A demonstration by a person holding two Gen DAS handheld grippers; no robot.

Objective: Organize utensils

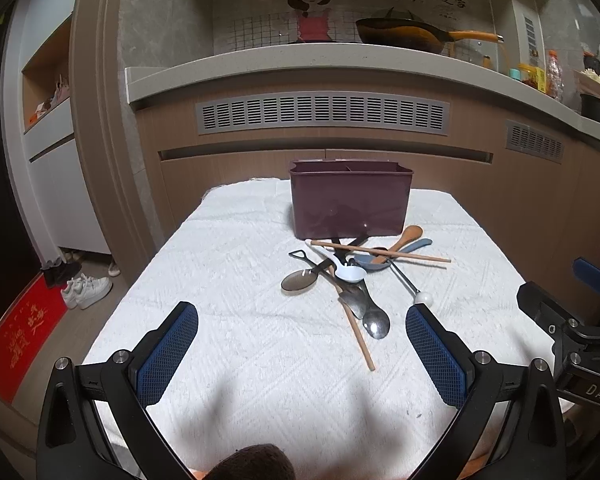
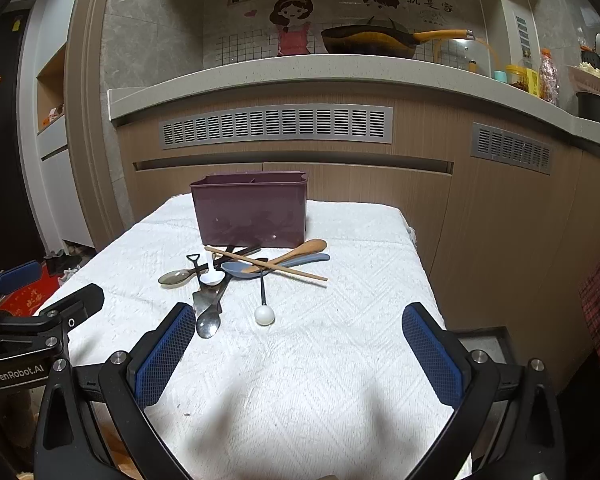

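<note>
A dark maroon utensil holder (image 1: 350, 204) (image 2: 252, 210) stands at the far end of the table on a white cloth (image 1: 240, 280) (image 2: 340, 340). A pile of utensils lies in front of it: a wooden spoon (image 1: 404, 240) (image 2: 300, 251), a blue spoon (image 1: 380, 261) (image 2: 240, 269), a chopstick (image 1: 380, 251) (image 2: 266, 263), a metal spoon (image 1: 374, 322) (image 2: 209, 322), a brown translucent spoon (image 1: 300, 280) (image 2: 176, 277) and a white ball-ended stick (image 1: 423, 298) (image 2: 264, 315). My left gripper (image 1: 302, 316) is open and empty, short of the pile. My right gripper (image 2: 294, 316) is open and empty, to the pile's right.
Wooden cabinets with vent grilles (image 1: 322, 112) stand behind the table. A counter above carries a wok (image 1: 404, 34), bottles and jars (image 1: 540, 76). Shoes (image 1: 86, 290) and a red mat (image 1: 20, 332) lie on the floor to the left.
</note>
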